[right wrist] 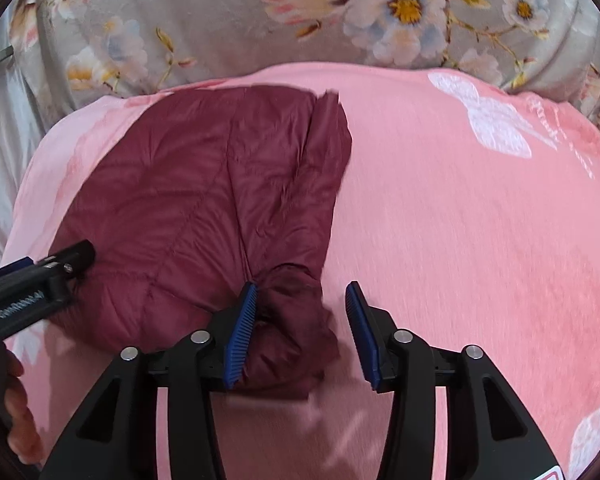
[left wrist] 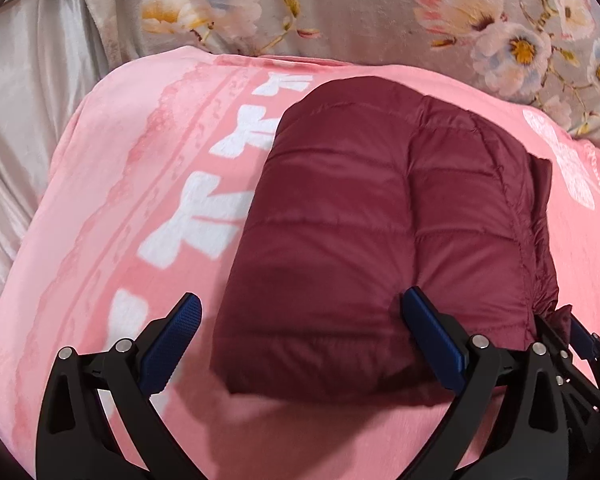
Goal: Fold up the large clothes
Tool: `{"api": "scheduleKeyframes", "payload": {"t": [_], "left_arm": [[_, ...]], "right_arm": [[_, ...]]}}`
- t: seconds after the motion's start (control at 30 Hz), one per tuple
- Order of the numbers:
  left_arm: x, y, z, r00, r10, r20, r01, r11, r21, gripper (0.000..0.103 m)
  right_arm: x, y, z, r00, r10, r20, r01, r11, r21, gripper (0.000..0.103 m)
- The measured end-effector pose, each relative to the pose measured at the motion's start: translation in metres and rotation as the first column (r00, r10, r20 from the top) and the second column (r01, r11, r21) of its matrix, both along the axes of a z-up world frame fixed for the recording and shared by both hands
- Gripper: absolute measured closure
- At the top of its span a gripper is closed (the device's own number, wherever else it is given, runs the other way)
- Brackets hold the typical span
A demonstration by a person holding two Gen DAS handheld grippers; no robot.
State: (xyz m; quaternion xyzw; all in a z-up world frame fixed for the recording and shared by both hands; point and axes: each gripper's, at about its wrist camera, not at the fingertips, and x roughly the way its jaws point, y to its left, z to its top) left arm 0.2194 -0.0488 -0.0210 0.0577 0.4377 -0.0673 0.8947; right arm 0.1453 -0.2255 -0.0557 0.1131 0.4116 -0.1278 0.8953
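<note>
The right gripper (right wrist: pixel 302 322) has its blue-padded fingers (right wrist: pixel 242 334) spread moderately apart; a bunched corner of the dark red quilted jacket (right wrist: pixel 204 200) lies between them, touching the left pad and clear of the right pad, so nothing is clamped. The left gripper (left wrist: pixel 300 344) stands with its fingers (left wrist: pixel 170 346) spread wide, straddling the near edge of the folded jacket (left wrist: pixel 364 232); the right-hand pad rests against the jacket's surface, the left-hand pad is clear of the fabric, and nothing is gripped. In the right wrist view the left gripper (right wrist: pixel 60 264) enters from the left edge, its tip over the near left part of the jacket, with part of a hand (right wrist: pixel 18 408) visible below it. The jacket is folded into a compact, puffy rectangle and lies on a pink blanket (right wrist: pixel 460 240) printed with white bows. Beyond the blanket lies a grey floral cover (left wrist: pixel 360 16). A pale satin sheet (left wrist: pixel 32 92) shows at the far left.
</note>
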Motion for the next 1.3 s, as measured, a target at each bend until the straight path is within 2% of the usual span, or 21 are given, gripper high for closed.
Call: {"api": "scheduleKeyframes", "payload": {"t": [0.1,0.33,0.6,0.77,0.97,1.3], "left_arm": [[-0.011,0.001,0.000,1.000,0.003,-0.002,-0.003,1.000,0.016,0.005],[-0.042,0.005,-0.004,1.000,0.002,-0.013,-0.001,0.998,0.056,0.005],[-0.076,0.004,-0.016,1.000,-0.002,-0.030,0.004,0.997,0.077,0.005],[-0.099,0.005,-0.019,1.000,0.008,0.003,-0.008,0.998,0.063,0.005],[-0.125,0.000,-0.025,0.998,-0.006,0.055,0.003,0.998,0.058,0.005],[-0.133,0.000,-0.036,0.998,0.009,0.054,-0.013,0.997,0.072,0.005]], "right_arm": [[-0.011,0.003,0.003,1.000,0.000,-0.008,0.000,1.000,-0.007,0.056],[-0.046,0.018,0.013,1.000,0.015,-0.020,-0.017,0.996,-0.093,0.055],[-0.091,0.028,0.014,0.999,0.043,-0.017,-0.045,0.997,-0.068,0.054],[-0.112,0.035,0.014,0.999,0.034,0.024,-0.032,0.996,-0.086,0.040],[-0.124,0.041,0.008,0.998,0.025,0.058,-0.019,0.994,-0.103,0.034],[-0.128,0.050,0.001,0.998,0.035,0.050,-0.028,0.990,-0.139,0.032]]}}
